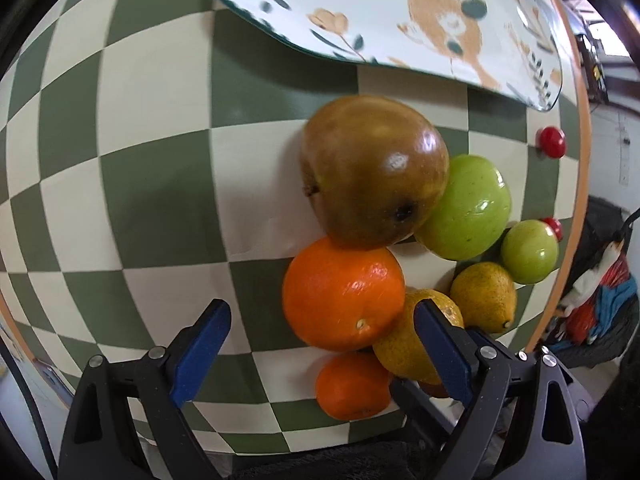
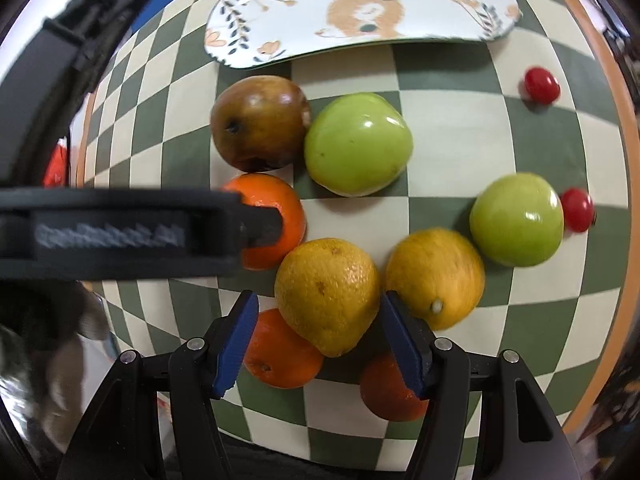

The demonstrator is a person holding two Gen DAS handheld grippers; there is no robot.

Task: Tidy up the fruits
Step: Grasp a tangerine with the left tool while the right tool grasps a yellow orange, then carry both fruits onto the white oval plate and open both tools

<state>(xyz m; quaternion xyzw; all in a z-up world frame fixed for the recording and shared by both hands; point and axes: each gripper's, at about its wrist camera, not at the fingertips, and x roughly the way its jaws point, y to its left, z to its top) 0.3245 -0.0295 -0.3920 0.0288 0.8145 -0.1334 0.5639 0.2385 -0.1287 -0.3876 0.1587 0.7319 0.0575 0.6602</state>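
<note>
Right gripper (image 2: 316,344) open astride the yellow lemon (image 2: 327,294), pads not touching, left gripper (image 1: 320,348) open by the orange (image 1: 344,294) beside it, fruit clustered on checkered surface (image 1: 152,200) below floral tray (image 2: 360,8); next: clamp, lift.

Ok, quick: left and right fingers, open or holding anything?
Left gripper: open, holding nothing, fingers astride the big orange.
Right gripper: open, fingers either side of the yellow citrus, not yet gripping it.
</note>
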